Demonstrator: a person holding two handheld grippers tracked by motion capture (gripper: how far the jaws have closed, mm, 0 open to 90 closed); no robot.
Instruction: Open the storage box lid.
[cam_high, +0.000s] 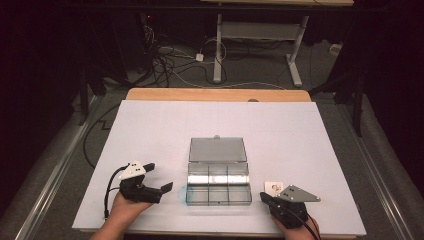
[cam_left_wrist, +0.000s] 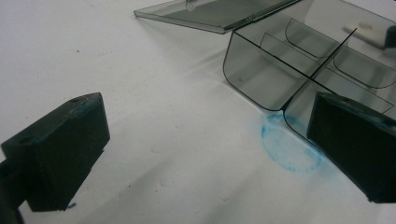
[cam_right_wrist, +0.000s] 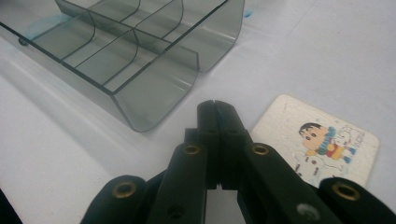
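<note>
A smoky clear compartment box (cam_high: 218, 189) lies open at the middle of the white table, its lid (cam_high: 217, 150) folded back flat behind it. All its compartments look empty. My left gripper (cam_high: 159, 176) rests left of the box, open, with bare table between its jaws. From its own camera, the left gripper (cam_left_wrist: 205, 116) stands beside the box (cam_left_wrist: 280, 70), near its corner. My right gripper (cam_high: 263, 196) sits right of the box, shut and holding nothing. A small cartoon card (cam_high: 273, 187) lies flat just beside its tip. The right gripper (cam_right_wrist: 215, 105), seen up close, has the card (cam_right_wrist: 322, 140) to its right and the box (cam_right_wrist: 140, 51) ahead.
A blue ring-shaped smudge (cam_left_wrist: 289, 151) marks the white sheet (cam_high: 150, 125) at the box's near left corner. Beyond the table's far wooden edge (cam_high: 217, 94) are floor cables and the legs of a white desk (cam_high: 218, 45).
</note>
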